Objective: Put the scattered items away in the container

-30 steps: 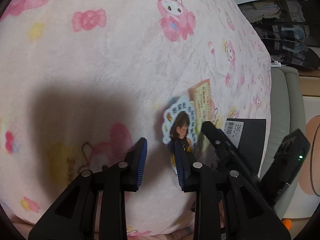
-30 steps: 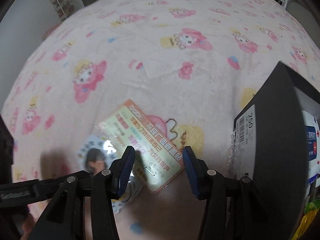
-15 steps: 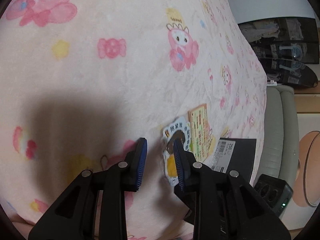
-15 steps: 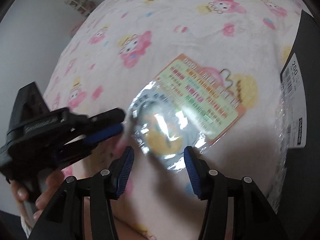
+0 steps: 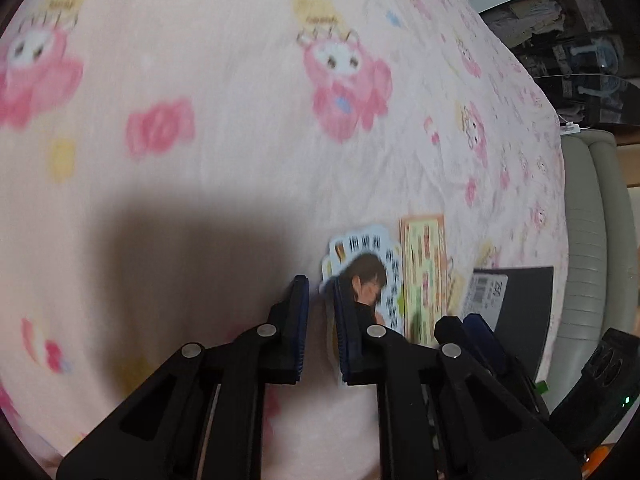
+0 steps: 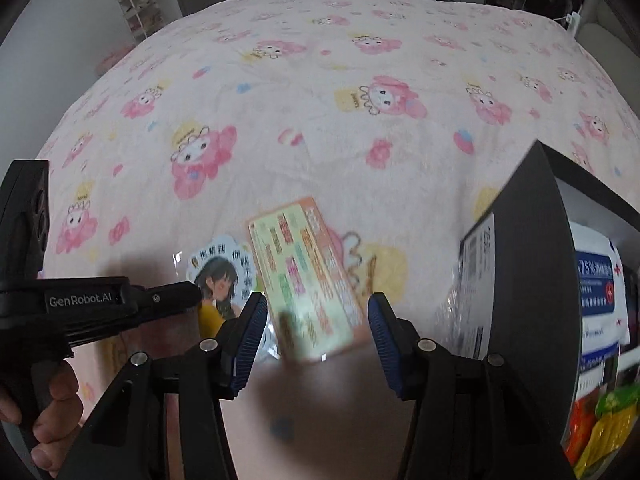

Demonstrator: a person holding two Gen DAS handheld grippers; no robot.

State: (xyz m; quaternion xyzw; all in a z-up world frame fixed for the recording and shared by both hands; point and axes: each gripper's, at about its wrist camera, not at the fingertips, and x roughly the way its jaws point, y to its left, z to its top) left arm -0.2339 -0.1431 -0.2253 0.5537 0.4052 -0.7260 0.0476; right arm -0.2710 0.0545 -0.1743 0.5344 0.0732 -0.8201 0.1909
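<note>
A white sticker of a dark-haired girl in a clear sleeve (image 5: pixel 370 276) (image 6: pixel 218 276) lies on the pink blanket. An orange and green printed card (image 5: pixel 424 264) (image 6: pixel 306 280) lies beside it. My left gripper (image 5: pixel 318 320) (image 6: pixel 192 296) is at the sticker's left edge, jaws a narrow gap apart with the sleeve edge beside them. My right gripper (image 6: pixel 314 336) is open just above the card's near end. The black container (image 6: pixel 532 264) (image 5: pixel 516 296) stands to the right of the card.
The container holds a blue and white wipes pack (image 6: pixel 596 284) and orange and green packets (image 6: pixel 604 420). A grey sofa (image 5: pixel 592 240) lies beyond the blanket's edge. A white shelf (image 6: pixel 138 12) stands at the far wall.
My left gripper's jaws have narrowed and moved up to the sticker's edge. My right gripper has swung from over the sticker to over the printed card.
</note>
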